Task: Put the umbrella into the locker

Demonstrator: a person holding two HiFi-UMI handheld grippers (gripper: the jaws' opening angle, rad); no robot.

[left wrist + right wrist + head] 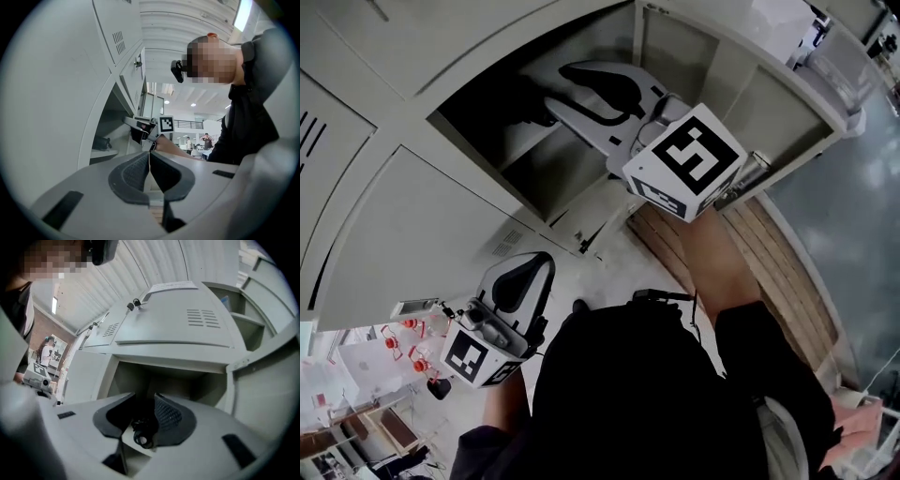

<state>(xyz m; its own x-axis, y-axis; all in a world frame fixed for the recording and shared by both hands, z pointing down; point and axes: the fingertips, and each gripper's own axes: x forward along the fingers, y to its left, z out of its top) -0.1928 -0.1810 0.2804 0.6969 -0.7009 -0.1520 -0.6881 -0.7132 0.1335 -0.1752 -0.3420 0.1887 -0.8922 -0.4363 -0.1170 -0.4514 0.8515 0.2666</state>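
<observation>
The dark folded umbrella (528, 105) lies on the shelf deep inside the open locker (741, 89). From the left gripper view it shows as a small dark bundle (101, 143) on that shelf. My right gripper (591, 94) reaches into the compartment mouth, jaws apart, nothing pressed between the pads. Through the gap of my right gripper (145, 399) I see the umbrella (142, 433) with its strap loop, lying beyond the jaws. My left gripper (525, 267) hangs low at the left, outside the locker. Its jaws are shut together and empty (150, 161).
Grey locker doors (422, 234) with vent slots surround the open compartment, and one vented door (178, 324) stands above it in the right gripper view. A wooden strip (769, 262) runs along the floor at the right. People (206, 139) stand far off in the room.
</observation>
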